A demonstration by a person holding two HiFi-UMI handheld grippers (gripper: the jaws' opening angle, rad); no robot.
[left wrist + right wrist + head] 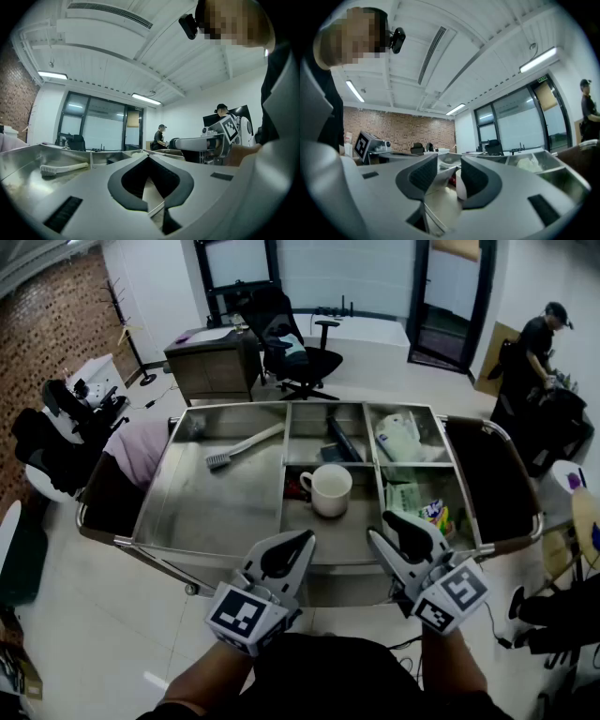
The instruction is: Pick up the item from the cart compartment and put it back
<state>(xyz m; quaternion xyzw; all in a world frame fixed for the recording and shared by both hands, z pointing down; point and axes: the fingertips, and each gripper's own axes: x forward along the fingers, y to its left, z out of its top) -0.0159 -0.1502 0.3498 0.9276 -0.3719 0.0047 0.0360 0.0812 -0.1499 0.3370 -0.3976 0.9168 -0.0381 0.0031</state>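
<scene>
Close to the person's body, both claws are held level by the near edge of the cart [150,547]. The left gripper [302,542] is kept pinched together with nothing in it; it is likely not needed yet. The right gripper [386,527] is held wide and empty, likely made ready for a grab. Further off, a white mug [330,491] is seen standing upright in the middle compartment, untouched, and is judged to be the thing to pick. Farther left, a brush [242,446] is left lying flat.
</scene>
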